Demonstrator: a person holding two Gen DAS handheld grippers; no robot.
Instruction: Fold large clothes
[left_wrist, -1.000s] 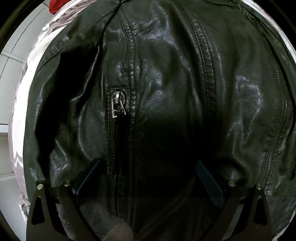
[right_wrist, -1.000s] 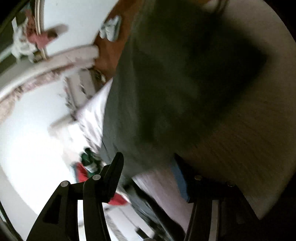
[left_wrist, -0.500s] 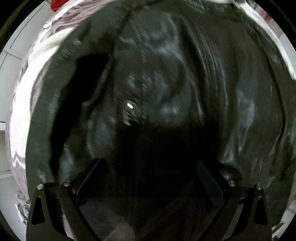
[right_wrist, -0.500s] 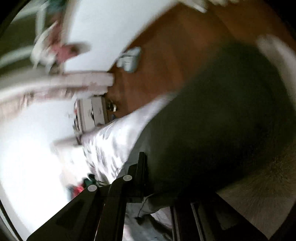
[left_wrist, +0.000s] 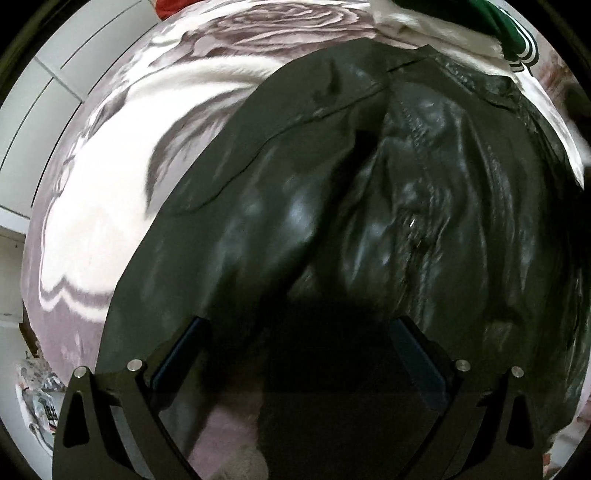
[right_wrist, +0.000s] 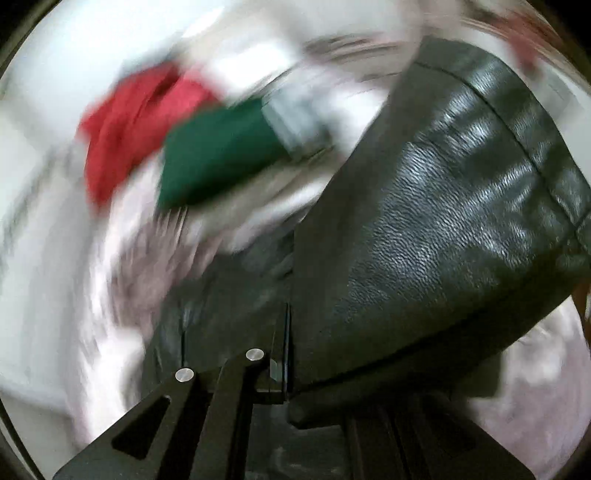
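A black leather jacket lies crumpled on a pink and white rose-print blanket. My left gripper is open and hovers just over the jacket's near part, fingers wide apart with nothing between them. In the right wrist view my right gripper is shut on a fold of the same jacket, which drapes over its right finger and hides it. The jacket's zip pull glints among the folds.
A green garment with white stripes and a red cloth lie at the far end of the blanket; they show blurred in the right wrist view as a green garment and a red one. White cupboard doors stand left.
My right gripper has closed on the jacket and swung it over toward the bed. The left camera has drawn back, so more blanket shows and the jacket now lies wrinkled.
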